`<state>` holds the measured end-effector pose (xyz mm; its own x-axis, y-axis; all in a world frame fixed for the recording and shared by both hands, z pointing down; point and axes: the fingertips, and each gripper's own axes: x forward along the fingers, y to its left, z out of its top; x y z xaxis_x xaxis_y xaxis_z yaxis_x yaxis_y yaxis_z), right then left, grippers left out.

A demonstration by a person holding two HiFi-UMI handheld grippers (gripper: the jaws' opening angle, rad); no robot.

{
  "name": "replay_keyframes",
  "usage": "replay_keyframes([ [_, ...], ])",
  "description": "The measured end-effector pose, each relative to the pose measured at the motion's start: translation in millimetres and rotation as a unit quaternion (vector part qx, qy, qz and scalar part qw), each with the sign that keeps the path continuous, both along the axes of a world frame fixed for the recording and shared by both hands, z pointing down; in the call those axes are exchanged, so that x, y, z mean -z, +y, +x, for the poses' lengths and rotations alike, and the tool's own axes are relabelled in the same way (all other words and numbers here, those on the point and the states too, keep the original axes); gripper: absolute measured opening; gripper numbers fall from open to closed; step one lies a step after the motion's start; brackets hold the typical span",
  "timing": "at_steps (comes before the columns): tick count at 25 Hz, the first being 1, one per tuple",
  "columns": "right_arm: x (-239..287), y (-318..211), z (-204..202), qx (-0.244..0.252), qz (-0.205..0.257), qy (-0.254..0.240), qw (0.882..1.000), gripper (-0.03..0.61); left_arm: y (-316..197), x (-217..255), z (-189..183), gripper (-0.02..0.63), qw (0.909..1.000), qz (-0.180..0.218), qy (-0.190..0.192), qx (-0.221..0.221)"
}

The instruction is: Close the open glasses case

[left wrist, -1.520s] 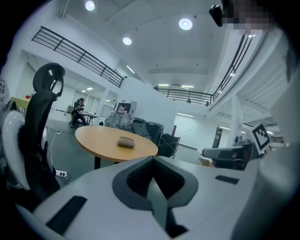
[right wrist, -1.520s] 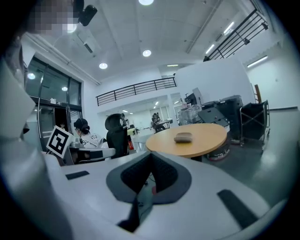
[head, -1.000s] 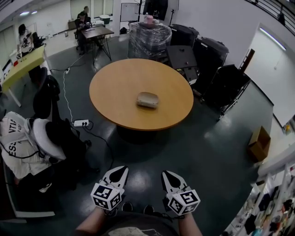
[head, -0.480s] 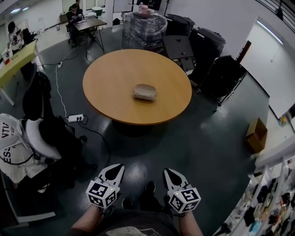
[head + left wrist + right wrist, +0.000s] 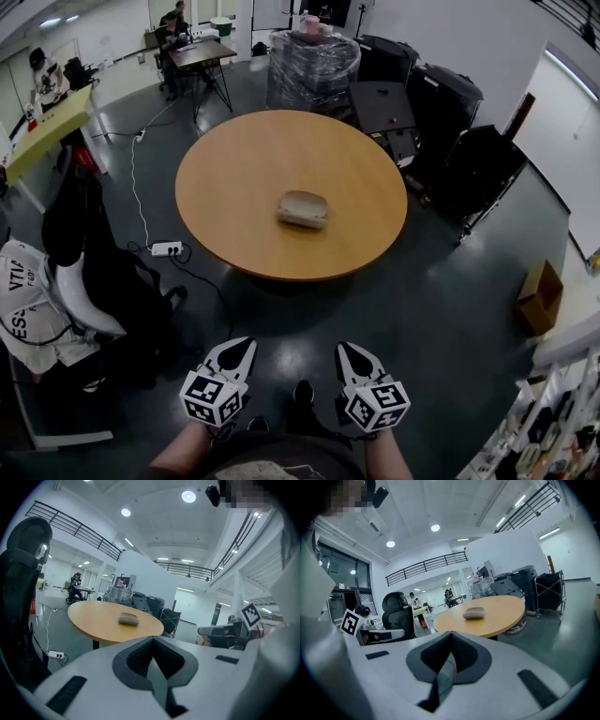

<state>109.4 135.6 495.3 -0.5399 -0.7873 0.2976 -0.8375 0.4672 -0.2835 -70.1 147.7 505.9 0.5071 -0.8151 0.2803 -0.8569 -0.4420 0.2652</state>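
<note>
Standing well back from the worktop (image 5: 234, 178) with the glasses case (image 5: 304, 208) near its middle, left claw (image 5: 238, 351) and right claw (image 5: 351, 354) both pressed together empty, so walking up and reaching for it likely comes next.

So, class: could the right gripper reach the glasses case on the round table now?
Probably not yet. The right gripper hangs well short of the table, open floor between them; the glasses case lies mid-table. Nothing blocks a step forward.
</note>
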Motion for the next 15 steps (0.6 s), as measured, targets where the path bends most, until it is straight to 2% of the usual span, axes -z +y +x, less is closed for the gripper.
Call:
replay_keyframes([
  [10,0.1,-85.9,52.2,0.009,0.0,-0.007,1.0,-0.011,-85.5,8.9,44.2,0.008,0.9993,0.013,-0.006,0.036],
  [15,-0.3,-116.2,69.1,0.03,0.002,-0.008,1.0,-0.011,-109.0,8.0,59.3,0.008,0.9986,0.013,-0.004,0.052],
])
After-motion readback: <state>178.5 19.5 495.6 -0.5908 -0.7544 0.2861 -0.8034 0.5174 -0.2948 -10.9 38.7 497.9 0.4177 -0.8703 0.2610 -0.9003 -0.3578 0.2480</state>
